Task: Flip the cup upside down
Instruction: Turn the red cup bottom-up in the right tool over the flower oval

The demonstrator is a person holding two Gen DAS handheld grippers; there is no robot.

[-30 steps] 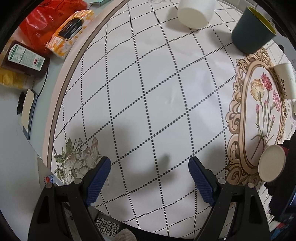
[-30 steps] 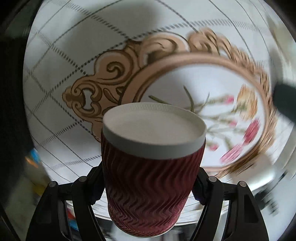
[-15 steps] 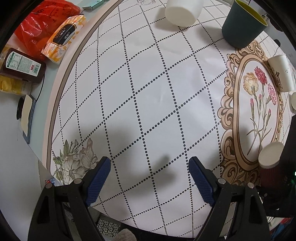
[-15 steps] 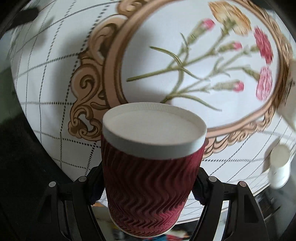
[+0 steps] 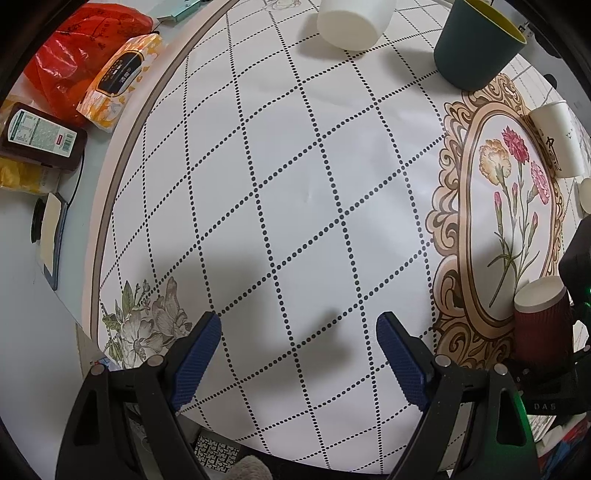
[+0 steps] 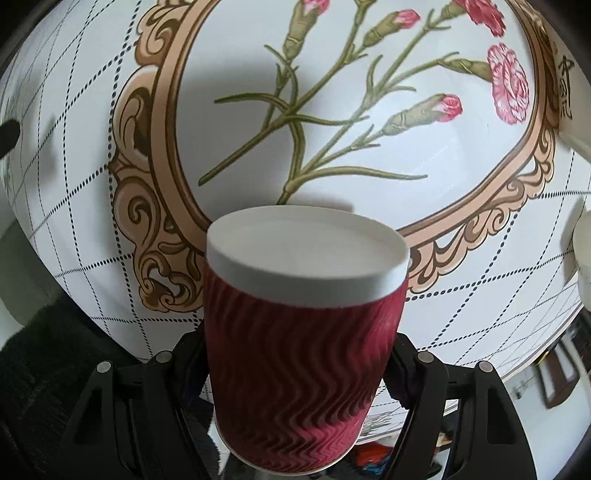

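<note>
Left tool (image 5: 298,352): jaws wide apart, nothing between them, over the bench (image 5: 280,177) near its front edge.
Right tool (image 6: 295,373): clamped on the red cup (image 6: 299,354), base end forward, above the bench's front right part.
Risk: the ribbed paper wall may buckle or slip if squeezed unevenly, so the cup could land tilted and topple.

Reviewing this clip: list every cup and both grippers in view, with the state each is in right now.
Red ripple cup: held in the right gripper, white flat end toward the camera.
Right gripper: shut on the cup.
Left gripper: open, empty, over the tablecloth.
Dark green cup: upright, mouth up.
White cup: flat closed end toward the camera.
Printed paper cup: orientation unclear.
</note>
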